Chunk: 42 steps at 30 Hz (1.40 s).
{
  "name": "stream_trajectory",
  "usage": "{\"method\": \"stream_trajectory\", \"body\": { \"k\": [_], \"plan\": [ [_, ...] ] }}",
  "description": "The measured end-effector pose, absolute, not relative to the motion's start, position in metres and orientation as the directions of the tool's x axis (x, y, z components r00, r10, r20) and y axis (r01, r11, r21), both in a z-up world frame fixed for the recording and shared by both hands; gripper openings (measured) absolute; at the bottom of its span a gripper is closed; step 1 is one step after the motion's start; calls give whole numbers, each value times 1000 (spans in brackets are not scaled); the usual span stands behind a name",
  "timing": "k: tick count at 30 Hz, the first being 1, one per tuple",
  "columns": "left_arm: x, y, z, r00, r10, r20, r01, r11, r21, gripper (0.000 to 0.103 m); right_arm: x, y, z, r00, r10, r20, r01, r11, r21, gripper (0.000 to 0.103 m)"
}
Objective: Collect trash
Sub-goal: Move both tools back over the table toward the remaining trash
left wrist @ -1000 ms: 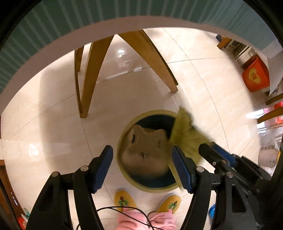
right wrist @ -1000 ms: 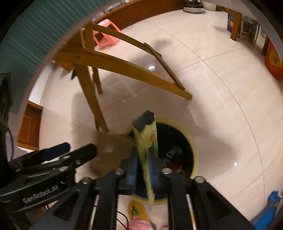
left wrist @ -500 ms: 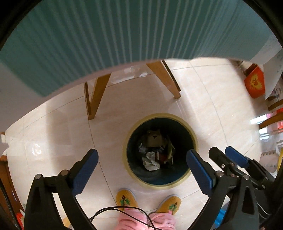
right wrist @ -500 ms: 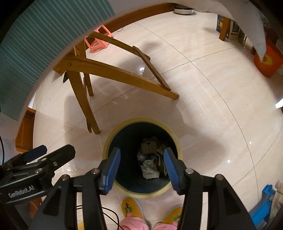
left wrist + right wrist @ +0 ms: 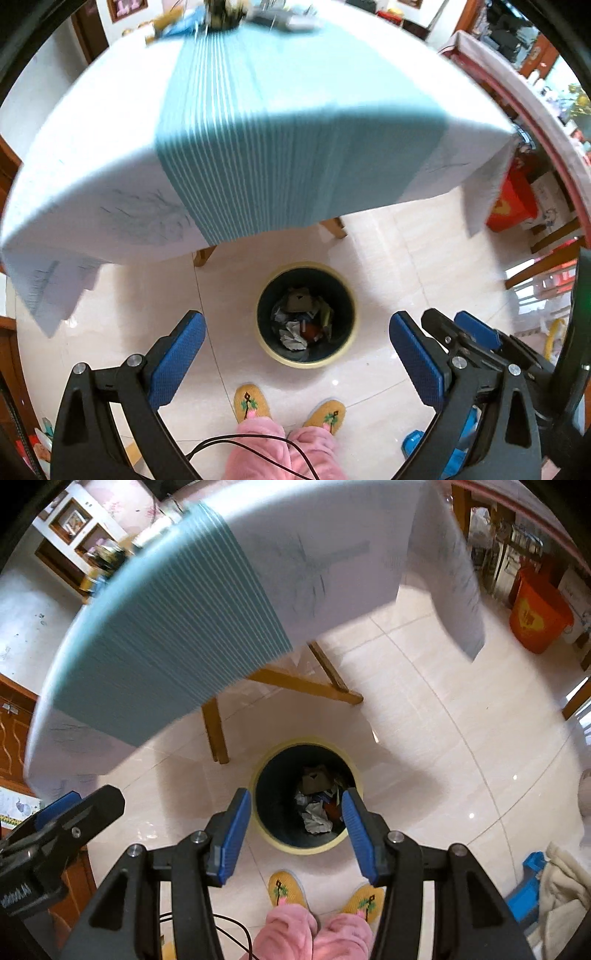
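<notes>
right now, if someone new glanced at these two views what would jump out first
The round trash bin on the tiled floor, part full of crumpled paper and scraps, sits between the pads of the open left gripper and open right gripper, both empty. Above it hangs the teal striped tablecloth, and yellow slippers stand just below the bin.

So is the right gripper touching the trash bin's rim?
Apart. In the right wrist view the right gripper is open and empty, well above the trash bin standing on the floor by the slippers.
</notes>
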<state>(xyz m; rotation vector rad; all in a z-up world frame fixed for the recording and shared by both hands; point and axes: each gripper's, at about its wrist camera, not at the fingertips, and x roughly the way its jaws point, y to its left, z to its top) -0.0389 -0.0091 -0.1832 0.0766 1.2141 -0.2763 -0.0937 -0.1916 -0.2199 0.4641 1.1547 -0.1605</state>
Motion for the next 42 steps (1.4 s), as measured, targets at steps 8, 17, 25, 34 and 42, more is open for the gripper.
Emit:
{"method": "stream_trajectory", "body": {
  "k": [8, 17, 25, 34, 42],
  "plan": [
    [-65, -5, -84, 401, -216, -890, 289, 952, -101, 99, -117, -190, -110, 463, 109, -880, 297, 916, 269, 52],
    [-67, -4, 5, 542, -230, -809, 291, 954, -76, 99, -123, -191, -26, 567, 103, -817, 235, 931, 280, 52],
    [-67, -3, 59, 640, -203, -741, 276, 961, -25, 99, -119, -184, 13, 626, 112, -771, 159, 951, 267, 52],
    [-59, 3, 76, 654, -172, -736, 229, 973, -24, 99, -99, -175, 40, 671, 129, -730, 73, 968, 239, 52],
    [-22, 18, 68, 635, -167, -755, 202, 978, -46, 99, -60, -164, 39, 660, 144, -737, 45, 972, 230, 52]
  ]
}}
